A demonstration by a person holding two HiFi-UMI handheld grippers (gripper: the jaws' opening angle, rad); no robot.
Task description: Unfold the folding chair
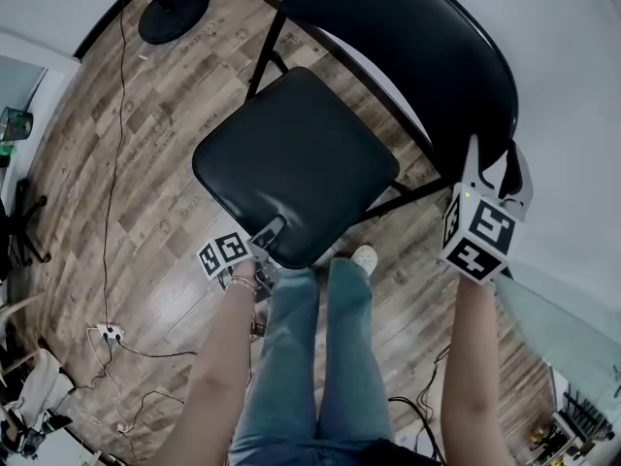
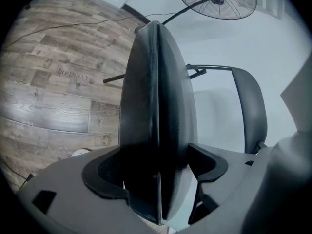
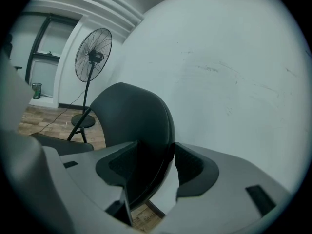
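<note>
While clamping the black padded seat point(image 1: 291, 153) at six o'clock, the left gripper point(image 1: 270, 233) is pointing down. The right gripper point(image 1: 497, 168) is pinching the black curved backrest point(image 1: 408, 37).

Wooden floor point(image 1: 160, 153) bears chair point(image 1: 301, 163), fan base point(image 1: 173, 13), power strip point(image 1: 109, 334).

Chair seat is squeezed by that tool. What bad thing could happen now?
1. The left tool pinches only the front edge of the seat, so the padded seat might slip out and swing.
2. The person's shoe shows just beside the seat's near edge; the seat could perhaps bump it.
3. The right tool holds just the backrest rim, so that grip might twist loose.
</note>
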